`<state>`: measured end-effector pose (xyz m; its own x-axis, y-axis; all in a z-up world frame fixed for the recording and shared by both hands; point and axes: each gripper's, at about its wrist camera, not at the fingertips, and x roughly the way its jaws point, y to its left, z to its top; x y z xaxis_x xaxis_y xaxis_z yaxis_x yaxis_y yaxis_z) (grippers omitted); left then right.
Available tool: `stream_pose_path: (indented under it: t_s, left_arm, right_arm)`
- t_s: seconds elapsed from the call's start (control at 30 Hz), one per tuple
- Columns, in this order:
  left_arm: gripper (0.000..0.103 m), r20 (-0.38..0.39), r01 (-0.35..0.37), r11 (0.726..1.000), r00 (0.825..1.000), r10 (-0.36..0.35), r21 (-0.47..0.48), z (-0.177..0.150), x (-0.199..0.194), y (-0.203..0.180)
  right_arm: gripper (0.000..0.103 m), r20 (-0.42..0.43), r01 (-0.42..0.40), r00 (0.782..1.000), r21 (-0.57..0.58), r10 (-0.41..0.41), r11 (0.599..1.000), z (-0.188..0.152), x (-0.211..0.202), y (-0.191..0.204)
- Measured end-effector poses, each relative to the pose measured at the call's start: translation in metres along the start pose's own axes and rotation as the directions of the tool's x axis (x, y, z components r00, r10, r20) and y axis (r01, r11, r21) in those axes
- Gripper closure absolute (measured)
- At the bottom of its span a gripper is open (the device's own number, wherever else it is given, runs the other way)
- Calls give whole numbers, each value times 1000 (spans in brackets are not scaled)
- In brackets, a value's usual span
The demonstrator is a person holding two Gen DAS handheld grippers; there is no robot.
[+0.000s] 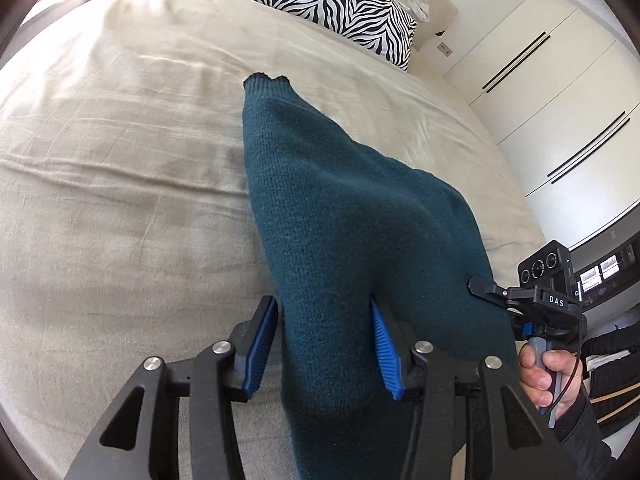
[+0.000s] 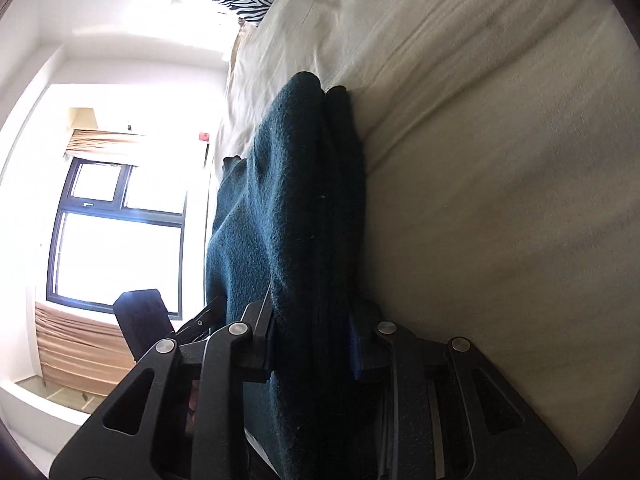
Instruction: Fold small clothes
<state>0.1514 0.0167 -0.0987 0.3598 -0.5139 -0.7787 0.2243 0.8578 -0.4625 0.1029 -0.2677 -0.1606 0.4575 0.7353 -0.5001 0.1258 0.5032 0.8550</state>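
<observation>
Sweater first: it's a dark teal knit, and we've got it held up over the bed, draped down between both grippers with one ribbed cuff or hem end pointing toward the pillow. Our left gripper has its blue pads pressed against a thick bunch of the knit, so it's clamped on the sweater. Our right gripper is doing the same from its side, with a folded stack of fabric squeezed between its pads and running forward away from the camera. In the left view we can also see the right gripper biting the edge of the sweater, with the right hand wrapped around the handle. The bed has a beige sheet, the pillow is zebra print, and there's a white wardrobe off to the side and a window in the right view.
</observation>
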Motion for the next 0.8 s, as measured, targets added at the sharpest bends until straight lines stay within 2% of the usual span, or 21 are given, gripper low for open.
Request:
stream_pose_path:
  t_s: [0.13,0.27,0.33,0.37,0.4,0.43,0.47,0.5,0.57,0.6,0.67,0.7,0.73,0.8]
  left_arm:
    - [49,19,12,1000,1000,-11,-22,-3,-4,3]
    - [48,92,-51,998,995,48,34,-13,-25,-8]
    - [36,164,-105,993,982,93,63,-22,-43,-16]
    - [31,211,-138,987,970,117,85,-29,-54,-23]
    - [22,255,-167,980,957,136,106,-34,-62,-32]
    - [15,300,-207,970,940,162,125,-41,-72,-40]
    - [11,355,-265,953,913,199,146,-48,-83,-51]
    - [1,410,-322,932,882,233,164,-56,-94,-61]
    - [0,515,-406,894,816,263,187,-69,-116,-83]
    - [0,552,-432,882,790,268,190,-73,-126,-91]
    - [0,615,-481,860,734,289,170,-81,-146,-106]
    - [0,643,-503,851,704,302,151,-86,-158,-111]
    - [0,670,-519,844,676,306,138,-90,-169,-117]
    - [0,715,-553,825,622,318,115,-94,-187,-129]
  right_arm:
    - [76,10,12,1000,2,-12,1000,-2,-5,6]
    - [75,80,17,997,17,-18,1000,5,-28,3]
    - [75,149,68,986,13,-69,998,0,-49,7]
    - [75,184,99,978,3,-98,995,-1,-61,10]
    - [75,216,127,969,-11,-122,992,-4,-71,16]
    - [75,245,158,959,-32,-145,987,-11,-80,24]
    - [75,278,204,944,-63,-179,977,-18,-87,36]
    - [74,318,255,924,-104,-211,961,-27,-96,49]
    - [64,391,342,884,-170,-256,924,-43,-111,73]
    - [52,433,386,859,-195,-274,902,-54,-120,86]
    - [43,540,477,788,-231,-296,848,-75,-137,114]
    - [33,592,515,750,-247,-293,821,-85,-143,130]
    - [22,637,543,717,-259,-282,799,-93,-152,143]
    - [14,720,580,654,-280,-232,765,-116,-169,167]
